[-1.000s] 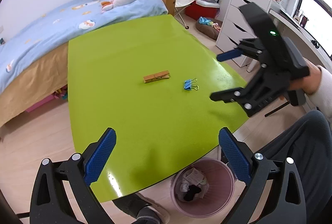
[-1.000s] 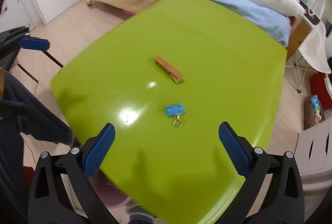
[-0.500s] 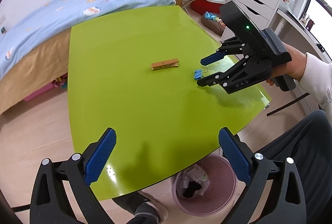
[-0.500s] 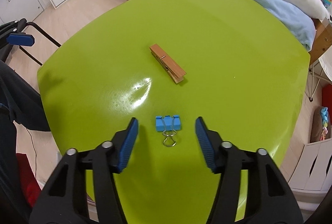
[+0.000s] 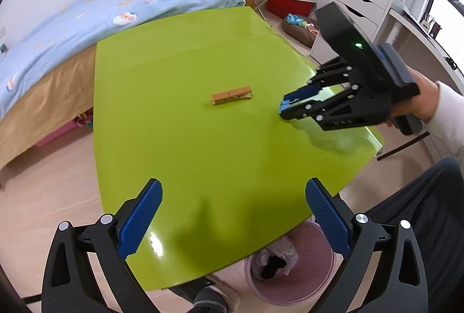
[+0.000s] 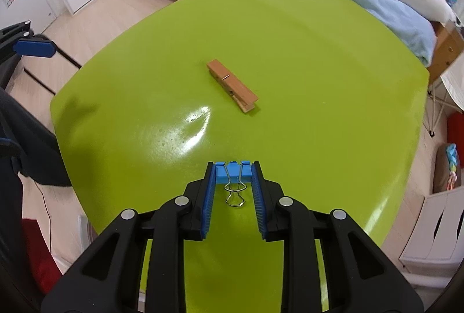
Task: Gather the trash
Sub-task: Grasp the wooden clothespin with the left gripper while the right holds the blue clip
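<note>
Looking along our left claw (image 5: 233, 221) first, we see its blue pads spread wide over the near edge of the green worktop (image 5: 179, 144), with nothing between them. Further out, our right claw (image 5: 285, 107) points steeply down at the worktop's right side, drawn nearly closed around something blue that is mostly hidden by its tips. A wooden clothespin (image 5: 231, 95) lies flat near the middle, apart from both claws. Below the near edge stands a pink bin (image 5: 307, 278) on the floor, already holding some crumpled bits

From the right wrist, things are clearer: our right claw (image 6: 233, 173) has closed onto the blue binder clip (image 6: 233, 171), both pads pressing the two ends of its body, its wire handles (image 6: 234, 194) trailing back between the fingers. The clip appears to rest on the worktop (image 6: 319, 81). The clothespin (image 6: 232, 86) lies beyond it, angled, well clear of the pads

We judge the clip to be light, stiff and springy, with smooth painted metal that could slip, so squeezing the blue body across its ends, as we do, seems sounder than pinching the thin wire loops, which would swivel. The clothespin should be light and rigid too; we would take it across its long flat sides near the middle
</note>
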The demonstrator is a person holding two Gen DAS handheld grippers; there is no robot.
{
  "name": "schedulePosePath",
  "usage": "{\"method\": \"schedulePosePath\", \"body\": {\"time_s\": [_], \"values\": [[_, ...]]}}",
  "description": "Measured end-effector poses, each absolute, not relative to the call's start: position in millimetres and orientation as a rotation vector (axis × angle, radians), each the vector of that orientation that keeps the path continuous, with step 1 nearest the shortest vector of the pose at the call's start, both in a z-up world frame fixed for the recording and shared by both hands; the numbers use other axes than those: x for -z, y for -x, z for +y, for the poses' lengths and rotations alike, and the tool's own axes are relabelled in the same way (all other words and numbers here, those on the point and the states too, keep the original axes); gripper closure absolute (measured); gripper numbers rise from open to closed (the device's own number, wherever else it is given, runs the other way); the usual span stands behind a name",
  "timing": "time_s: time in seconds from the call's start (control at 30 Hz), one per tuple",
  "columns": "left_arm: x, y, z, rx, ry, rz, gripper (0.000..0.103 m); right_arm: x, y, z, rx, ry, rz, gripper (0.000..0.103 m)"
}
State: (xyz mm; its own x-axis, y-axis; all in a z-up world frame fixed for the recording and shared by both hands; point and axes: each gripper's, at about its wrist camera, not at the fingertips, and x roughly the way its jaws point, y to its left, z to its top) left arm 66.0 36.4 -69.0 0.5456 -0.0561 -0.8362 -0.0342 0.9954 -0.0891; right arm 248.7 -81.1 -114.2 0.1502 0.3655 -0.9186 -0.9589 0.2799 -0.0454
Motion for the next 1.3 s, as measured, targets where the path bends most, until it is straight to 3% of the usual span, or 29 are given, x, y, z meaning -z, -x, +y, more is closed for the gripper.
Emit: {"method": "schedulePosePath", "body": {"time_s": [0.37, 0.93, 1.07, 1.3], "values": [[73, -124, 37, -0.012, 0.116, 1.023, 0.008, 92, -248, -107, -1.008, 0.704, 0.977, 0.079], [120, -226, 41, -0.188, 0.265, 1.201, 0.008, 75, -250, -131, -0.93, 0.613, 1.003, 0.079], [127, -233, 39, -0.215, 0.264, 1.232, 0.025, 79, -252, -134, -0.933, 0.608, 1.011, 0.079], [132, -241, 33, -0.228, 0.265, 1.243, 0.036, 82, -256, -135, -0.934, 0.6, 1.014, 0.079]]}}
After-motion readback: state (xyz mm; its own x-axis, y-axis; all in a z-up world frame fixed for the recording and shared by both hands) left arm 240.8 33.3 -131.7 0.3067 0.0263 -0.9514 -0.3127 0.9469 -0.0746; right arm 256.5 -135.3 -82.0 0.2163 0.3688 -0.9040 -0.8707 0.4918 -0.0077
